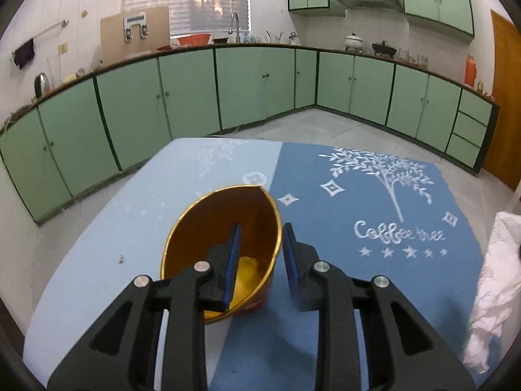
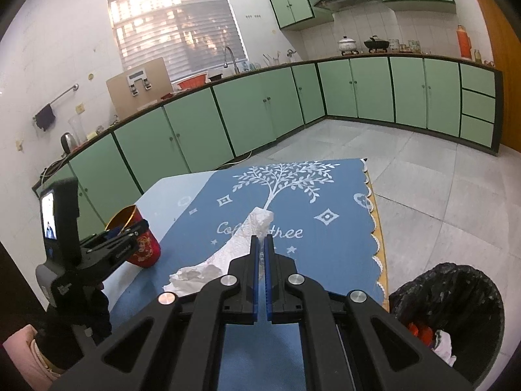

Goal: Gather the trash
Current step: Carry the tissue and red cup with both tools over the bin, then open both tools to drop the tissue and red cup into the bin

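A squashed red paper cup [image 1: 211,221] with a gold inside stands on the table's blue cloth [image 1: 358,202]. My left gripper [image 1: 262,228] is open over its rim. One finger is inside the cup, the other outside, and the right wall is between them. The inner pad stands apart from the wall. The right wrist view shows the same cup [image 2: 146,247] and left gripper [image 2: 119,229] at the left. My right gripper [image 2: 261,239] is shut on a crumpled white tissue [image 2: 228,254], which peaks past the fingertips and trails down left. That tissue [image 1: 495,277] fills the left view's right edge.
A bin lined with a black bag [image 2: 456,280] stands on the floor by the table's right edge, with orange and white scraps inside. Green cabinets [image 1: 260,91] line the far walls. A pink sleeve [image 2: 19,352] is at the lower left.
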Action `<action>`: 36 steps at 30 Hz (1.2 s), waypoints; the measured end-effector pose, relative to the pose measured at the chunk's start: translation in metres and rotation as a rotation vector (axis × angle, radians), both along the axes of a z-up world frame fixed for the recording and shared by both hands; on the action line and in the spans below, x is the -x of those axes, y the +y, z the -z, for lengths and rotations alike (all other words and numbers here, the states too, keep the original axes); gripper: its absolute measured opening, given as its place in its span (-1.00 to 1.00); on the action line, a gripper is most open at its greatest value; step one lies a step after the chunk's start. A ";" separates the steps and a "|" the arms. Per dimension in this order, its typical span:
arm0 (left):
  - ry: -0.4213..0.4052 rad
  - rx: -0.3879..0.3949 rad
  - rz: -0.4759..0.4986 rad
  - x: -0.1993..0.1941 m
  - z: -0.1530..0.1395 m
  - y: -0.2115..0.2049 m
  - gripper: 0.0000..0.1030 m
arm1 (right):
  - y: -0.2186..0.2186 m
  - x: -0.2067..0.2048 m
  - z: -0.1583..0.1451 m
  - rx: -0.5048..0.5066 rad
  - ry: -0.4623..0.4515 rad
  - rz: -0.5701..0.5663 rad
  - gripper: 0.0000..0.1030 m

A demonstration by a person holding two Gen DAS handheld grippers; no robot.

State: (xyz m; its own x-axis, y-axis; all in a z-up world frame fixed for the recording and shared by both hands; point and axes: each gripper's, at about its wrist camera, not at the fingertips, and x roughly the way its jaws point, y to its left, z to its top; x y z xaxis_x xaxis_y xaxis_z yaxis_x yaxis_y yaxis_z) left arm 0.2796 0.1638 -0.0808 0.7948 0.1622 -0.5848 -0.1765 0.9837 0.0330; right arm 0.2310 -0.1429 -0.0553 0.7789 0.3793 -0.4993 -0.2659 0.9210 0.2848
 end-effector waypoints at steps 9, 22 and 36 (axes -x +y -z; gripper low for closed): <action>-0.063 0.031 -0.001 0.020 -0.007 0.005 -0.81 | -0.002 -0.001 0.008 -0.017 0.020 0.000 -0.93; -0.178 0.158 0.252 0.058 -0.055 -0.098 -0.84 | -0.098 0.023 -0.006 -0.019 -0.009 0.179 -0.94; -0.044 0.233 0.584 0.053 -0.002 -0.329 -0.83 | -0.273 0.051 0.049 0.148 0.095 0.446 -0.94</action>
